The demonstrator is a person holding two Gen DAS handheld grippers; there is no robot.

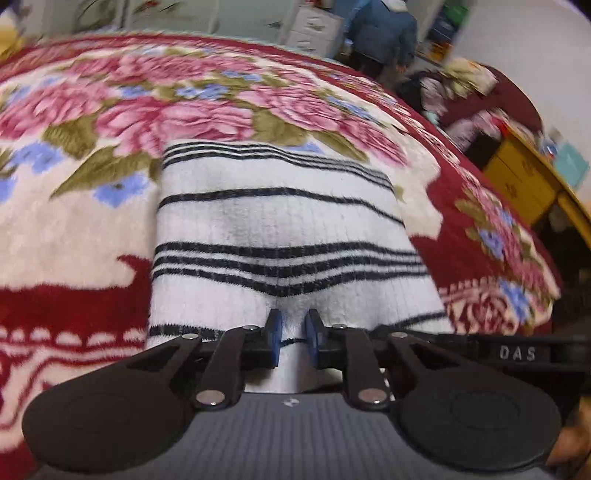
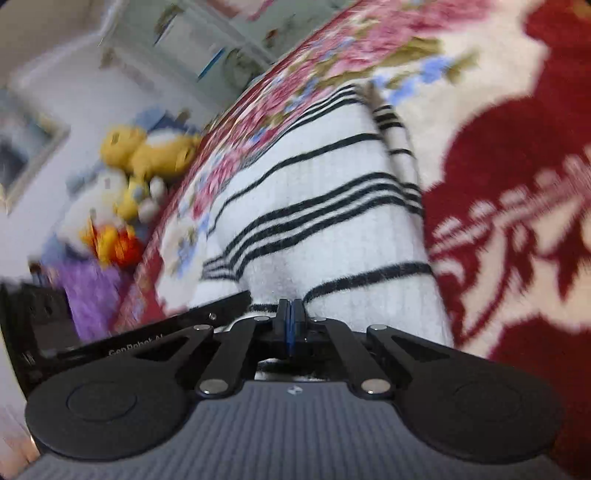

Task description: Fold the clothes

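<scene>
Right up against the lens, the left gripper (image 1: 293, 326) has its blue-padded fingers (image 1: 275, 325) parted, with a tuck of white knit rising in the gap between them; whether the pads actually press the cloth cannot be told. Under them lies the striped sweater (image 1: 280, 218), white with thin black bands, spread in a long folded panel on the floral blanket (image 1: 74, 221), running straight away from the gripper toward the big pink roses.

Over in the right wrist view, the right gripper (image 2: 291, 314) has its pads clamped tight together at the near edge of the same sweater (image 2: 332, 206), and the knit bunches up right at the tips, so it looks pinched in there. A narrower striped strip, a sleeve or folded edge, lies along the sweater's right side. The left tool's black body shows just beside it at the left.

Out past the blanket (image 2: 498, 166), much is smeared by motion blur. Left wrist view: a person in a blue jacket (image 1: 384, 33) stands at the far end, near white drawers (image 1: 314, 27), and a yellow cabinet (image 1: 517, 177) sits off the bed's right side with a heap of clothes (image 1: 458, 81) beyond it. Right wrist view: yellow plush toys (image 2: 147, 151) sit off the blanket's edge, with something purple (image 2: 88, 291) below them.
</scene>
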